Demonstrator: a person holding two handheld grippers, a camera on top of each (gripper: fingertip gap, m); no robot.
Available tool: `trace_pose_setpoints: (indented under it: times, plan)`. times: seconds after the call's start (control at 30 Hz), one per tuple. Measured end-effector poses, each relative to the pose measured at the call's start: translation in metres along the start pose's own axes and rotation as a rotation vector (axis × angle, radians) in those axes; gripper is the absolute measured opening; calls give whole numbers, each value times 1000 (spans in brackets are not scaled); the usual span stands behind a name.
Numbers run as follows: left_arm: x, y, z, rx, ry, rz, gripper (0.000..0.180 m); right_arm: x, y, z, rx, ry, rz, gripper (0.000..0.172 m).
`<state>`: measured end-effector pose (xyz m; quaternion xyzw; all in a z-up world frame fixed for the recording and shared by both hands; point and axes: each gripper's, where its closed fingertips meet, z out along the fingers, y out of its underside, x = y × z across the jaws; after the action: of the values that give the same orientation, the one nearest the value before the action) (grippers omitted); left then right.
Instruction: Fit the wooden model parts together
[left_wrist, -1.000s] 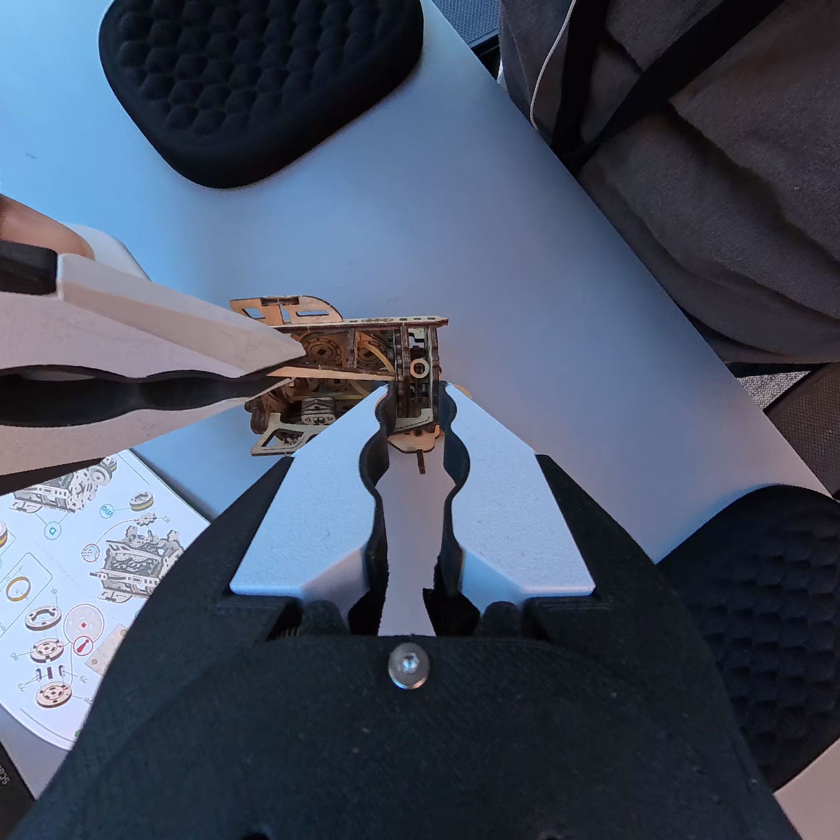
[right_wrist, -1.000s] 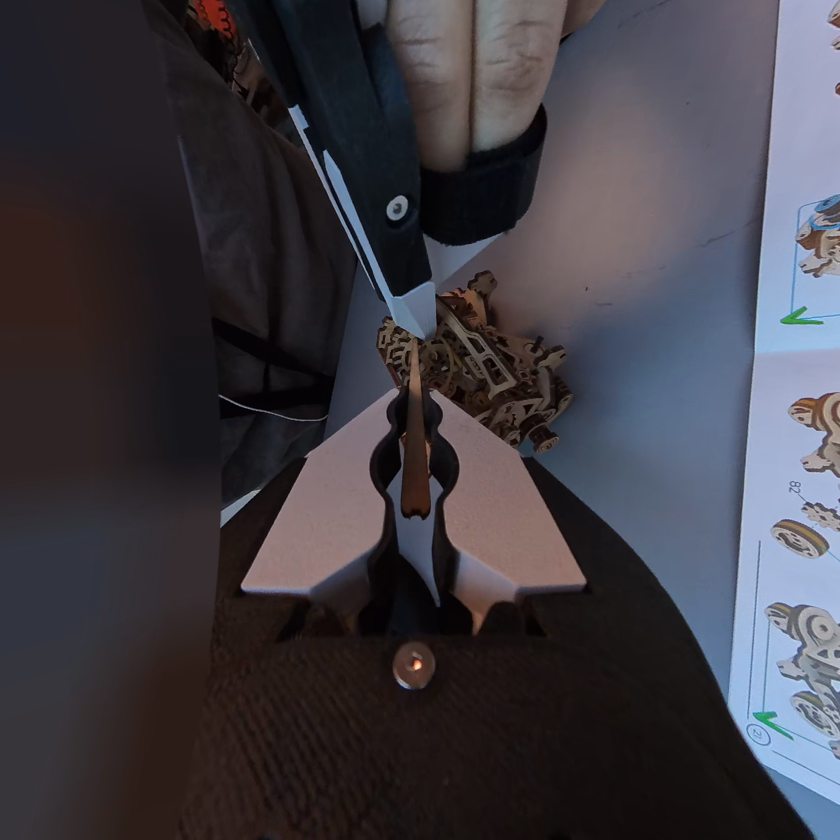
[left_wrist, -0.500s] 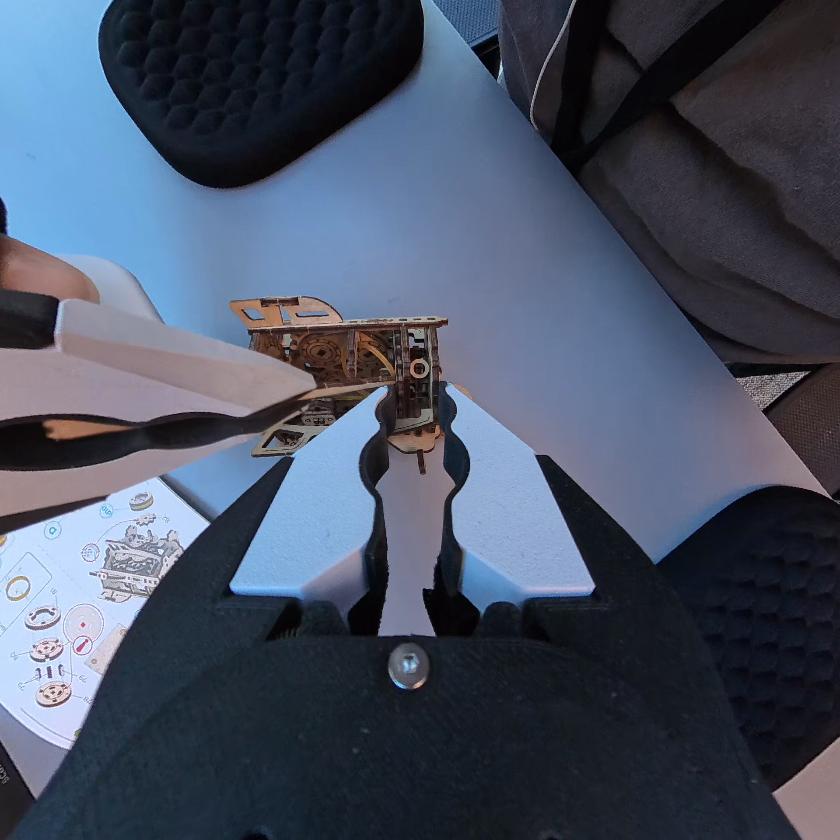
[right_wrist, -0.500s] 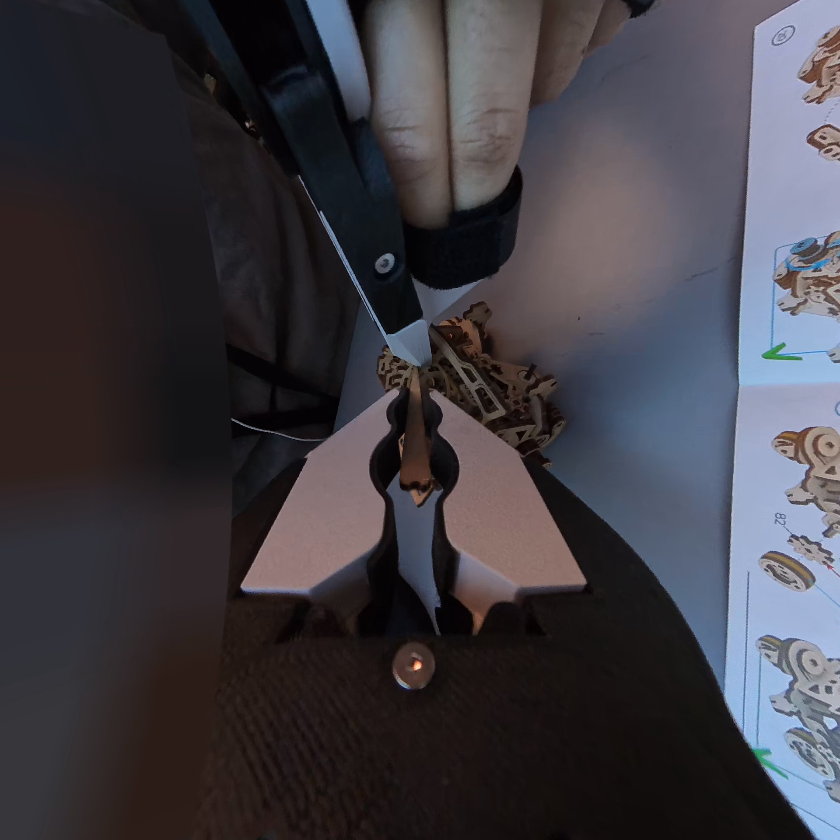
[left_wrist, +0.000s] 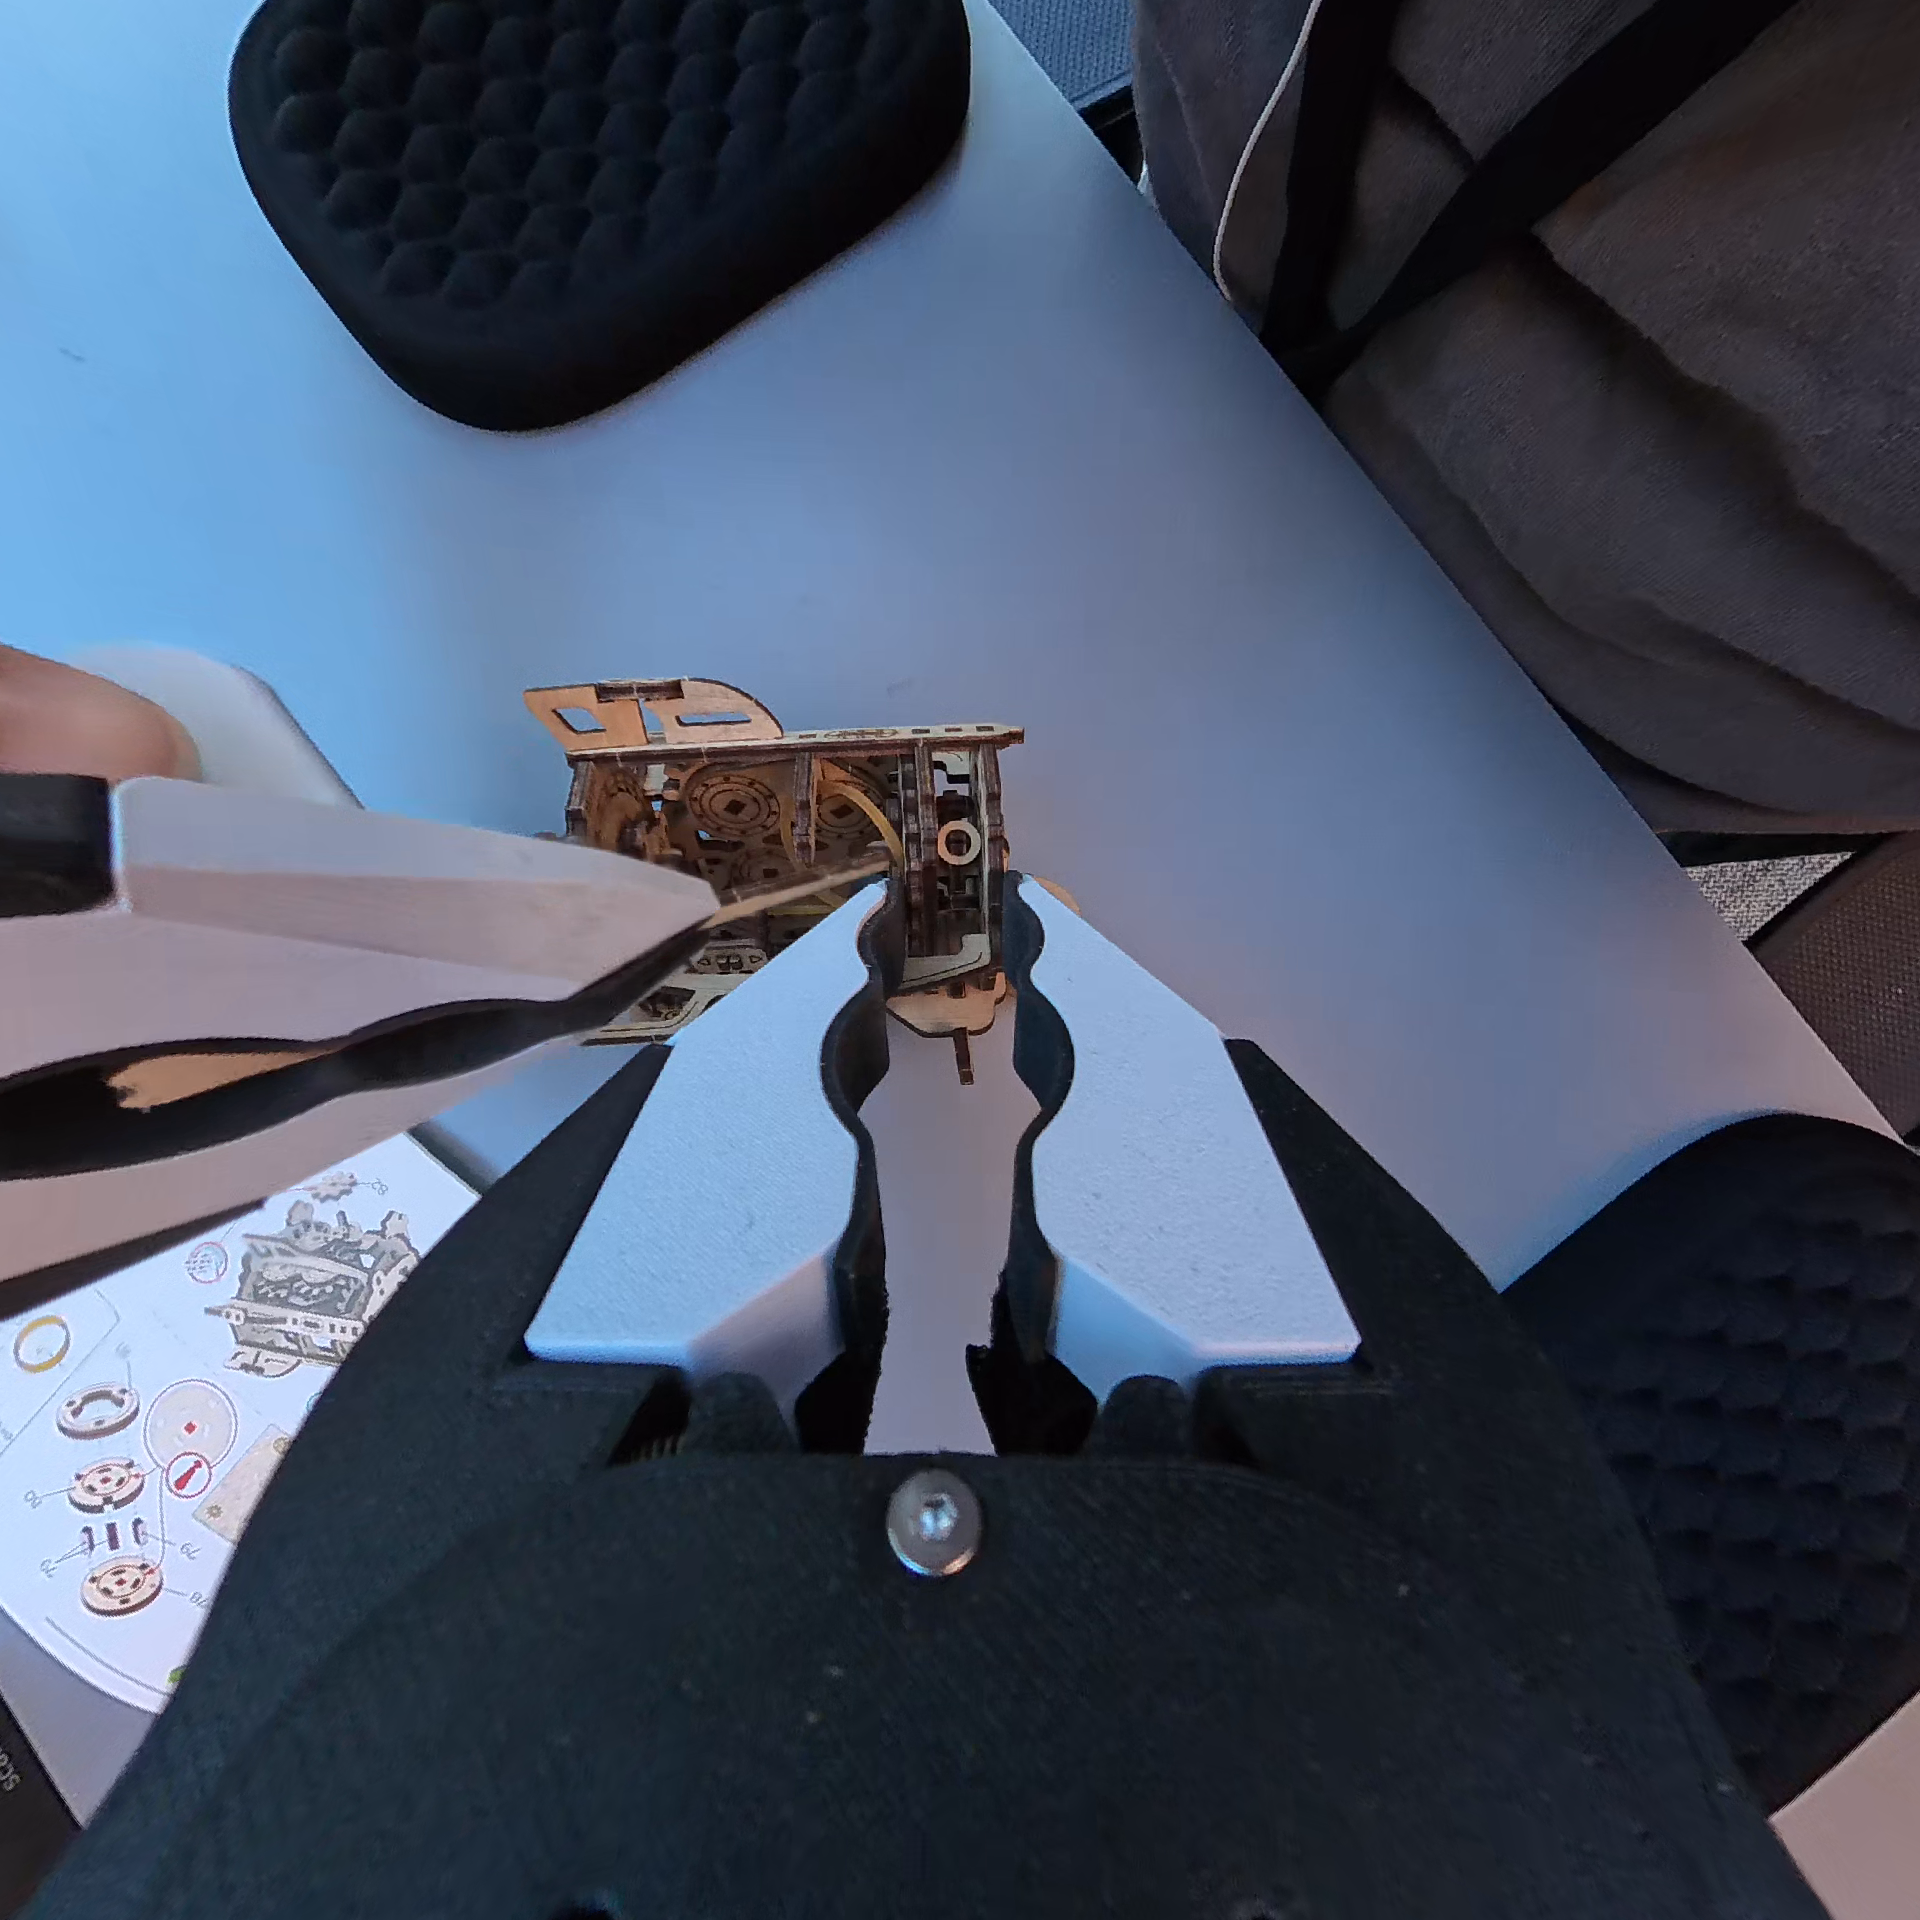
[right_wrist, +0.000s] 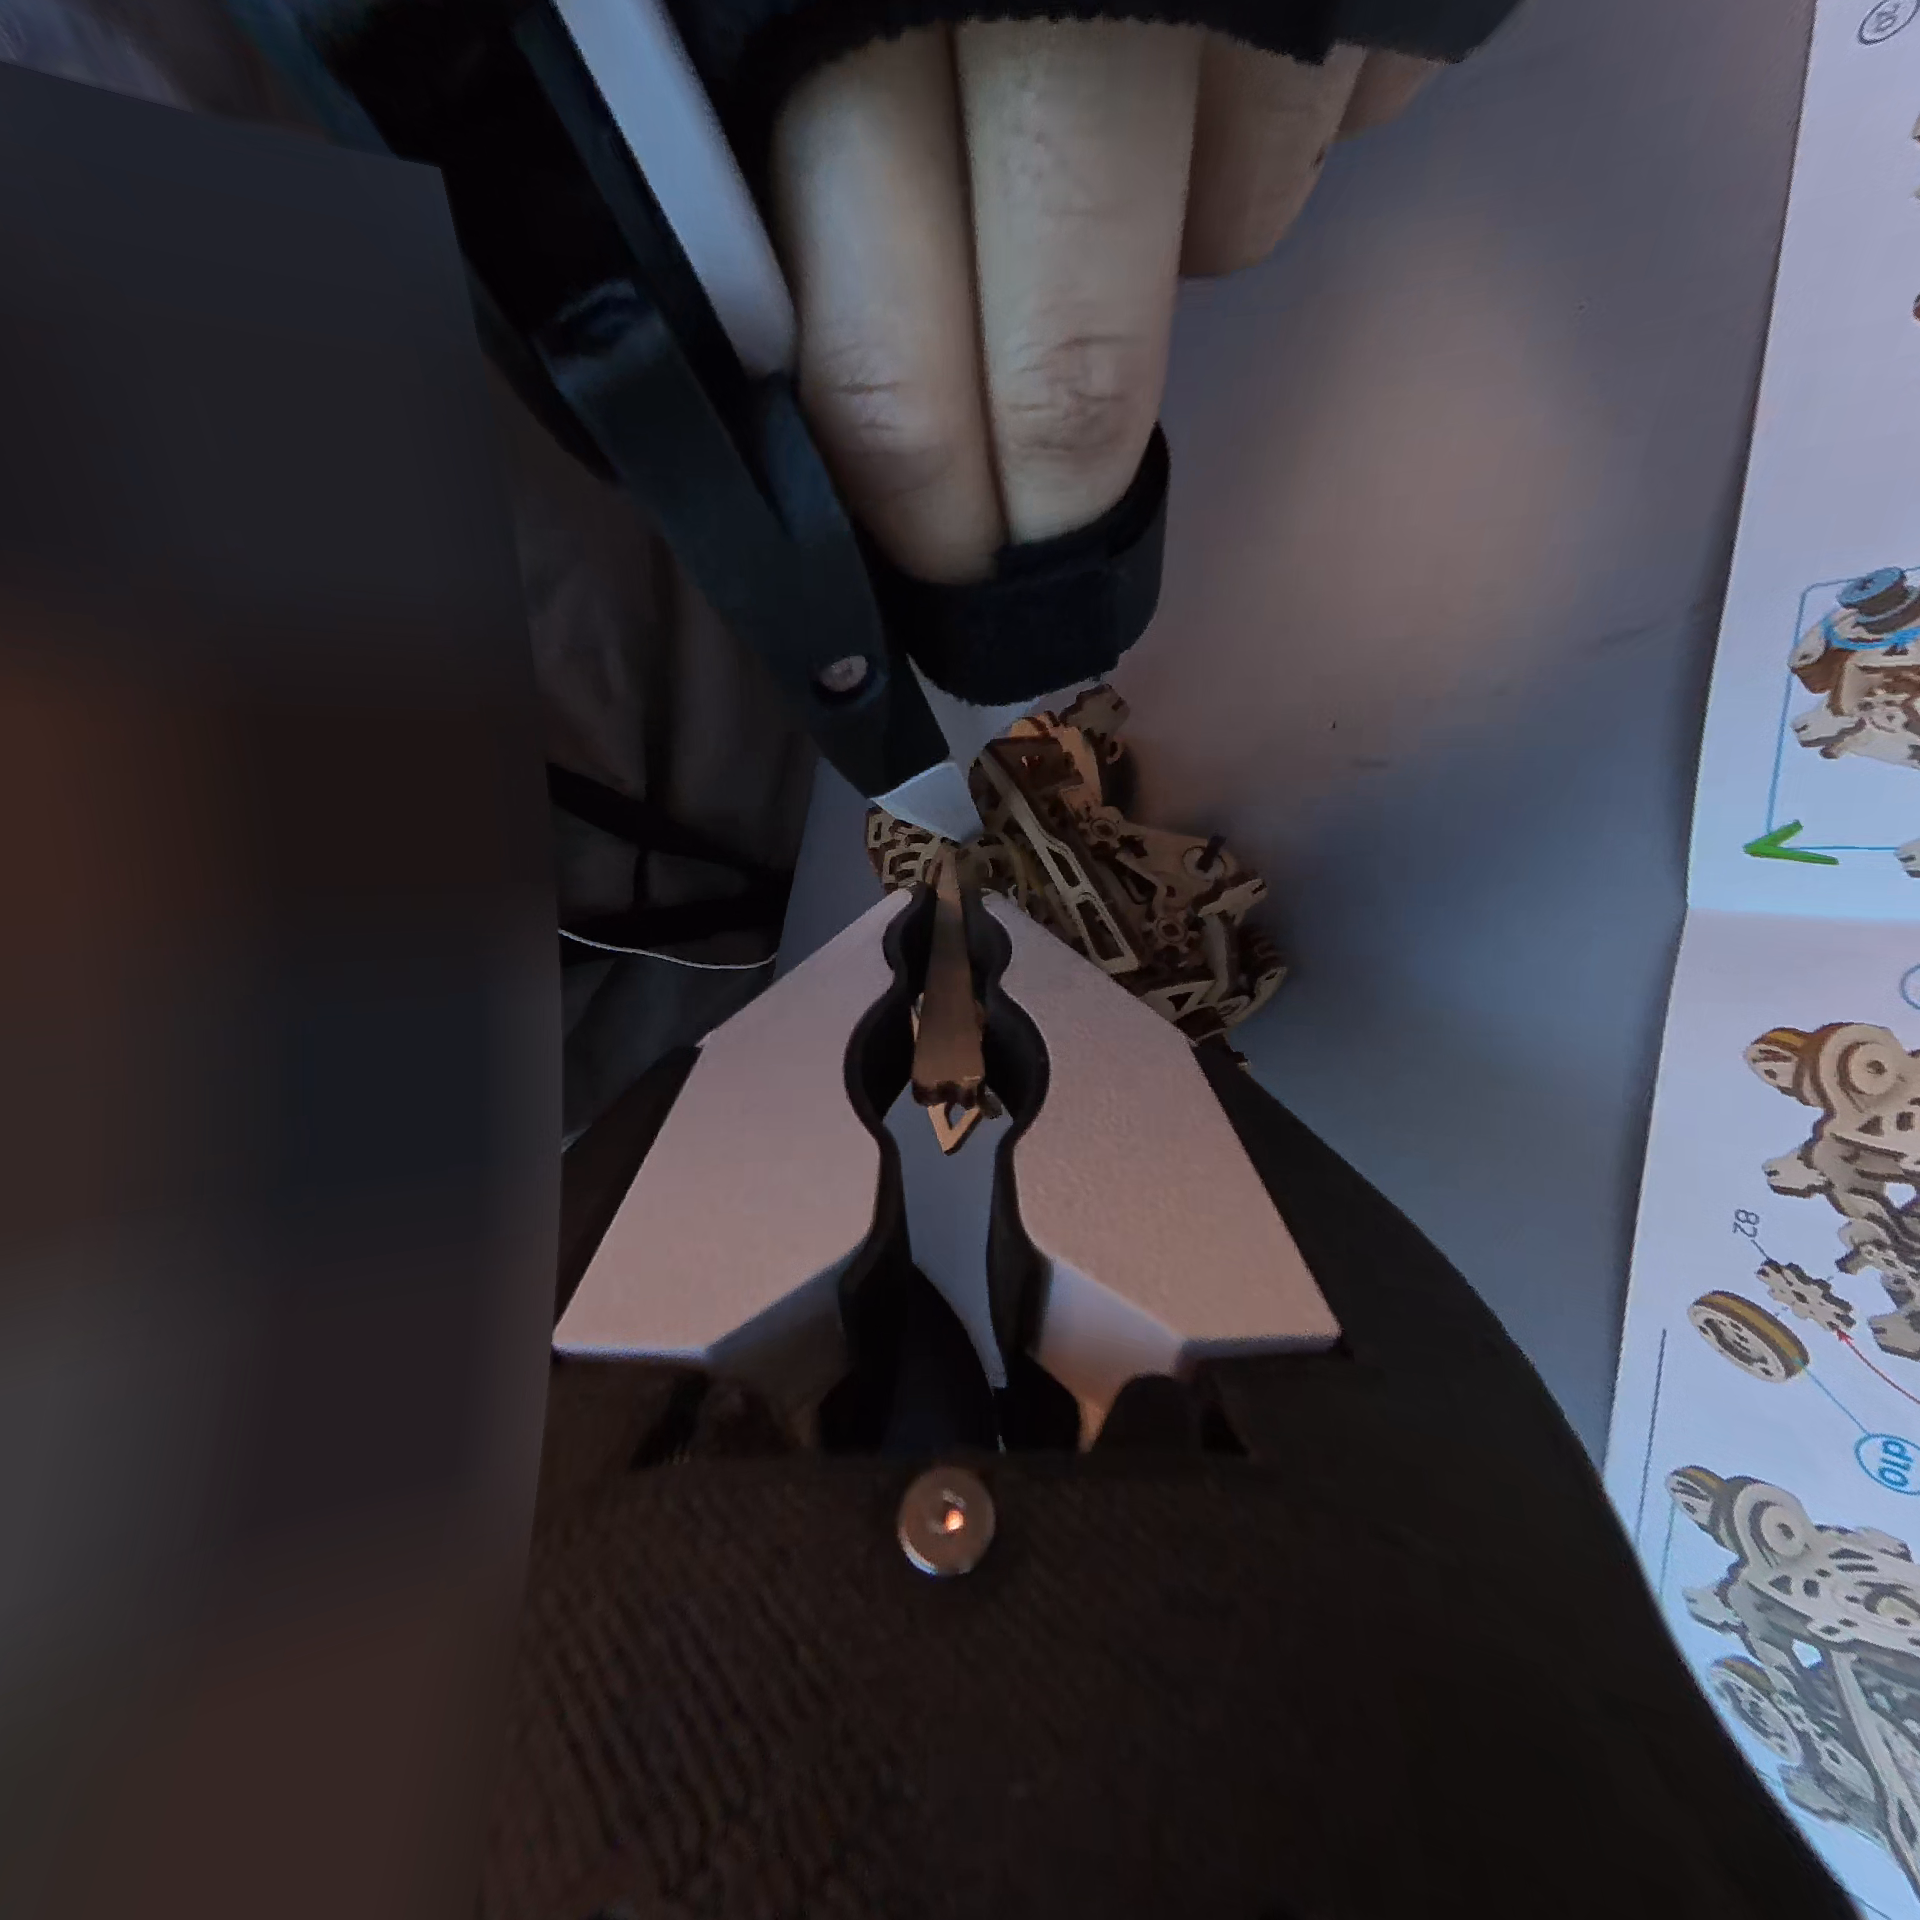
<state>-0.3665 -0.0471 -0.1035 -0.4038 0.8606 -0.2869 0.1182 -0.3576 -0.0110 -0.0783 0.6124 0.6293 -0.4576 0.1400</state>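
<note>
A partly built wooden model (left_wrist: 790, 821) with gears and a flat top plate stands on the pale table (left_wrist: 1143, 582). My left gripper (left_wrist: 948, 904) is shut on the model's near right end; both pads press its side plates. My right gripper (right_wrist: 948, 914) is shut on a thin flat wooden part (right_wrist: 951, 997), held edge-on with its tip at the model (right_wrist: 1122, 894). In the left wrist view the right gripper (left_wrist: 717, 904) comes in from the left, and the part's tip (left_wrist: 810, 891) touches the model beside my left fingertip.
A black honeycomb pad (left_wrist: 582, 187) lies at the far side and another (left_wrist: 1756, 1382) at the near right. An instruction sheet (left_wrist: 114, 1455) lies at the lower left and shows in the right wrist view (right_wrist: 1808, 1039). A person's grey clothing (left_wrist: 1558, 312) borders the table's right edge. A hand (right_wrist: 997, 312) holds the left gripper.
My right gripper has lowered and pushed forward, with the flat part's tip now at the model's side near my left fingertip. The left gripper and the model have stayed still.
</note>
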Motion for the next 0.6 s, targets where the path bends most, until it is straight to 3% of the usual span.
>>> trace_pose_setpoints:
  times: [0.6]
  plan:
    - [1, 0, 0, 5, -4, 6, 16, -2, -1, 4, -34, 24, -21, 3]
